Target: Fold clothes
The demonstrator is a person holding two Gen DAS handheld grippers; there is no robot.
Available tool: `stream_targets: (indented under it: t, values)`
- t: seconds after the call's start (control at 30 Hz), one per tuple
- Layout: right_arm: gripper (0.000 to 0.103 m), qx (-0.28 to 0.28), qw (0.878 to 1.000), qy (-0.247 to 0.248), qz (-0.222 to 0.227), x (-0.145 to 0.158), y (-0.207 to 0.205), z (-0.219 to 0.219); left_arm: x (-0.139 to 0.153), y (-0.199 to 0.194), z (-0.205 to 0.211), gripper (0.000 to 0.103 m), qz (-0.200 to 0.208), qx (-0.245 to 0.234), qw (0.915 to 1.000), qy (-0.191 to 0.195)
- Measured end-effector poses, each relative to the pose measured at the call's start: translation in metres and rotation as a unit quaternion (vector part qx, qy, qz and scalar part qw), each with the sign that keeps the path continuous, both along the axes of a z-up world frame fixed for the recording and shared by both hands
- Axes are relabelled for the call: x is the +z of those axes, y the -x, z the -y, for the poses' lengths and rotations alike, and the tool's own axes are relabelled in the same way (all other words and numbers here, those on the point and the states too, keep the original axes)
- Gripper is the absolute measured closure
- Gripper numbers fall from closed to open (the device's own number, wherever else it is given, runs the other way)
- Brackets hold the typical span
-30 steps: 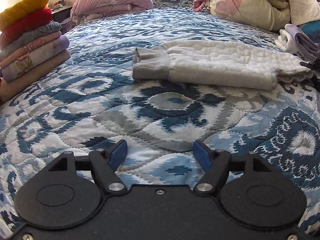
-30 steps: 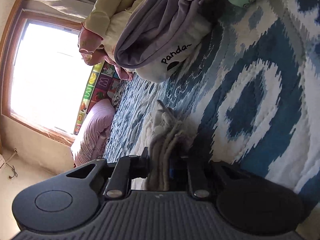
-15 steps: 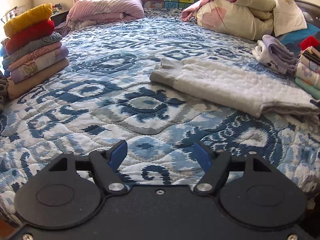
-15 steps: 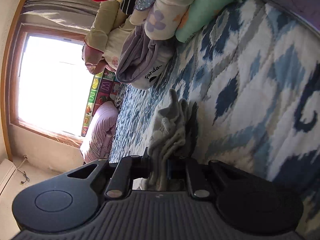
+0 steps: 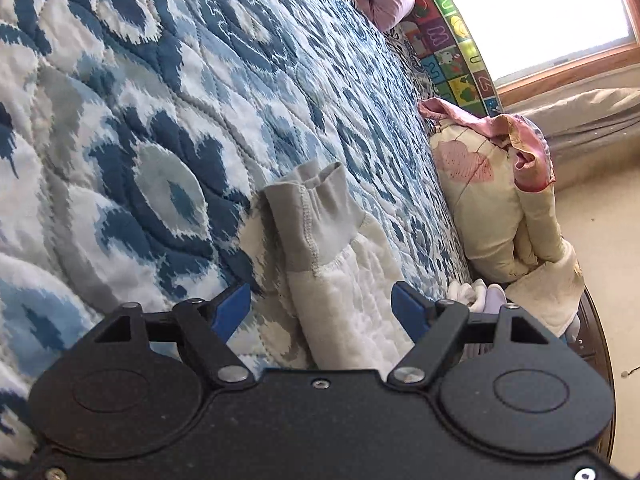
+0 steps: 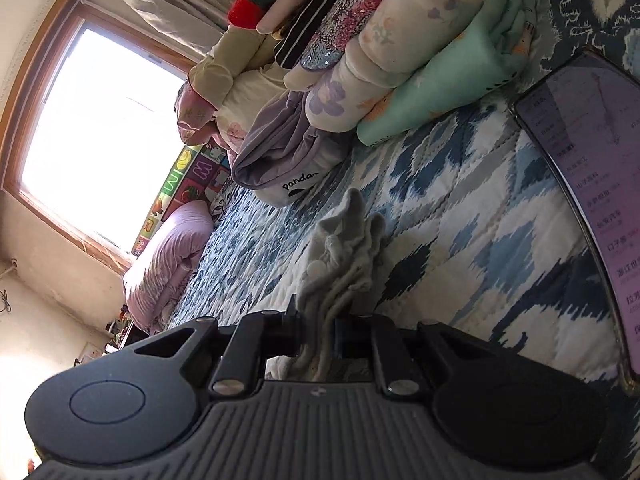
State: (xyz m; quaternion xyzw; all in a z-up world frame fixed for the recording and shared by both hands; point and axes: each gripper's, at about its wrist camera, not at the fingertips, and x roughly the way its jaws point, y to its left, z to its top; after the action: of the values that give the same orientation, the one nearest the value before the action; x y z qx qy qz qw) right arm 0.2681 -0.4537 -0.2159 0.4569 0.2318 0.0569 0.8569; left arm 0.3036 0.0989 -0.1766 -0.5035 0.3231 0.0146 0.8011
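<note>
Cream quilted garment (image 5: 344, 280), grey-cuffed, apparently folded; right gripper (image 6: 320, 332) pinches it, left gripper (image 5: 320, 308) wide.

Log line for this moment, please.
left gripper: open, straddling garment cuff | right gripper: shut on garment hem | quilt: garment lying flat

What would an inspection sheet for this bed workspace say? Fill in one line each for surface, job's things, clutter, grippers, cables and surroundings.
Surface: blue patterned quilt on a bed.
Job's things: white garment with grey cuff, lying on the quilt.
Clutter: folded stack, purple panda garment, phone, cream bundle.
Grippers: left gripper open, jaws either side of the garment; right gripper shut on its bunched end.
Cables: nothing seen.
Surroundings: window, alphabet mat, pink pillow.
</note>
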Motion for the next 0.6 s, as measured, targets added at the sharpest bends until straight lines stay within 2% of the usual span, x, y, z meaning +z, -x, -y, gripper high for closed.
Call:
stream_targets:
  t: [0.1, 0.17, 0.2, 0.23, 0.27, 0.3, 0.33, 0.4, 0.47, 0.53, 0.57, 0.6]
  values:
    - [0.087, 0.0, 1.0, 0.019, -0.002, -0.001, 0.0, -0.002, -0.01, -0.02, 0.003, 0.026, 0.023, 0.011, 0.9996, 0.009]
    - [0.087, 0.004, 1.0, 0.027, -0.004, -0.002, -0.004, -0.002, -0.009, -0.031, 0.008, 0.028, 0.032, 0.01, 0.9993, -0.015]
    - [0.087, 0.005, 0.999, 0.031, -0.005, -0.002, -0.006, -0.002, -0.007, -0.037, 0.011, 0.034, 0.035, 0.006, 0.9988, -0.035]
    - [0.087, 0.005, 0.999, 0.032, -0.005, -0.003, -0.009, -0.002, -0.006, -0.041, 0.013, 0.066, 0.032, -0.002, 0.9979, -0.056]
    - [0.087, 0.005, 0.999, 0.033, -0.005, -0.003, -0.011, -0.002, -0.004, -0.043, 0.014, 0.09, 0.024, -0.014, 0.9967, -0.076]
    - [0.087, 0.005, 0.999, 0.034, -0.003, -0.003, -0.013, -0.003, 0.0, -0.041, 0.013, 0.09, 0.027, -0.018, 0.9958, -0.086]
    - [0.087, 0.005, 0.999, 0.034, 0.0, -0.003, -0.015, -0.003, 0.008, -0.032, 0.01, 0.091, 0.047, -0.016, 0.9946, -0.091]
    - [0.087, 0.0, 0.999, 0.036, 0.023, 0.004, -0.014, -0.005, 0.029, 0.0, 0.003, 0.091, 0.101, -0.007, 0.9892, -0.106]
    - [0.087, 0.004, 0.999, 0.038, 0.038, 0.01, -0.014, -0.008, 0.033, 0.034, -0.008, 0.09, 0.117, 0.014, 0.9866, -0.112]
    - [0.087, 0.017, 0.998, 0.04, 0.046, 0.015, -0.016, -0.013, 0.013, 0.045, -0.021, 0.083, 0.053, 0.014, 0.9912, -0.12]
    - [0.087, 0.03, 0.998, 0.029, 0.035, 0.012, -0.021, -0.015, 0.0, 0.049, -0.028, 0.077, 0.0, 0.007, 0.9915, -0.13]
    - [0.087, 0.037, 0.999, 0.027, 0.015, 0.007, -0.025, -0.019, -0.007, 0.059, -0.036, 0.076, 0.003, 0.006, 0.9924, -0.123]
